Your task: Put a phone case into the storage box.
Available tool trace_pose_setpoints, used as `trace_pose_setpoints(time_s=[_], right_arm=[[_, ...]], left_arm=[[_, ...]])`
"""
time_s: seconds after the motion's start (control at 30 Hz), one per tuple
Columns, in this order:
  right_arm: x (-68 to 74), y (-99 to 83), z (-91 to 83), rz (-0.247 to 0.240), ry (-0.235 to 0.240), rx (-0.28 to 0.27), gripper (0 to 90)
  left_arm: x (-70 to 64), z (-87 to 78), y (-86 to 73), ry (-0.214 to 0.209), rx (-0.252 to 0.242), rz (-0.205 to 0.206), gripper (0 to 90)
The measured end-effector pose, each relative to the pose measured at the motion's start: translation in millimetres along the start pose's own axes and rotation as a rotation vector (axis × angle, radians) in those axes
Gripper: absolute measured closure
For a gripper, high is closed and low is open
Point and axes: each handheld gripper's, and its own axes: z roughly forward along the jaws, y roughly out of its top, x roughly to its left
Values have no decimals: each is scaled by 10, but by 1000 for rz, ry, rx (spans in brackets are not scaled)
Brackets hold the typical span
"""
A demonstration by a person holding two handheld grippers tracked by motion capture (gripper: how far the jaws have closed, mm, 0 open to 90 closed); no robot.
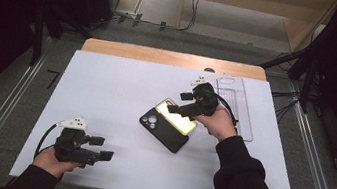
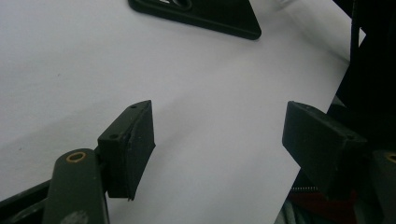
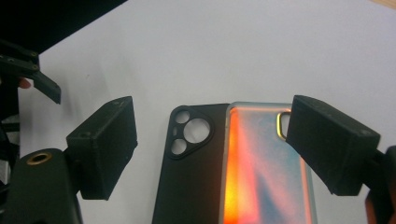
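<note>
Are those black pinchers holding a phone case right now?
No. Both are open and empty. The right hand-held gripper hovers over the black phone case and the shiny case; the left hand-held gripper is over bare table.

A white sheet [image 1: 120, 97] covers a wooden table [image 1: 172, 57]. The floor [image 1: 13, 101] is grey. At 12 o'clock, black cables [image 1: 189, 6] lie by light wood boards [image 1: 271, 3]. Both sides are dark.

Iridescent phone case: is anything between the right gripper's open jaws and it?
Nothing visible. The right gripper hangs open just above the iridescent case, which lies side by side with the black case on the white table. The black one sits beside it, not across the approach.
</note>
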Motion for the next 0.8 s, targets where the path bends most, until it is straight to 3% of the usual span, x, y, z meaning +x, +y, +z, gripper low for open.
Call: trace_pose_setpoints(time_s=[0.27,0.37,0.4,0.5,0.57,0.8], right_arm=[[-114,8,116,-9,-22,8,143],[-184,-1,141,17,-45,-4,80],[-203,-3,148,26,-41,-12,0],[-232,-9,187,48,-47,-5,0],[-245,-17,211,61,-13,3,0],[-262,-33,226,45,-43,4,0]], left_arm=[[2,1,0,-2,0,-2,250],[1,3,0,-4,0,-2,250],[0,3,0,-4,0,-2,250],[0,0,0,-5,-1,-2,250],[1,-3,-1,-4,-1,-3,250],[-2,-2,0,-7,0,1,250]])
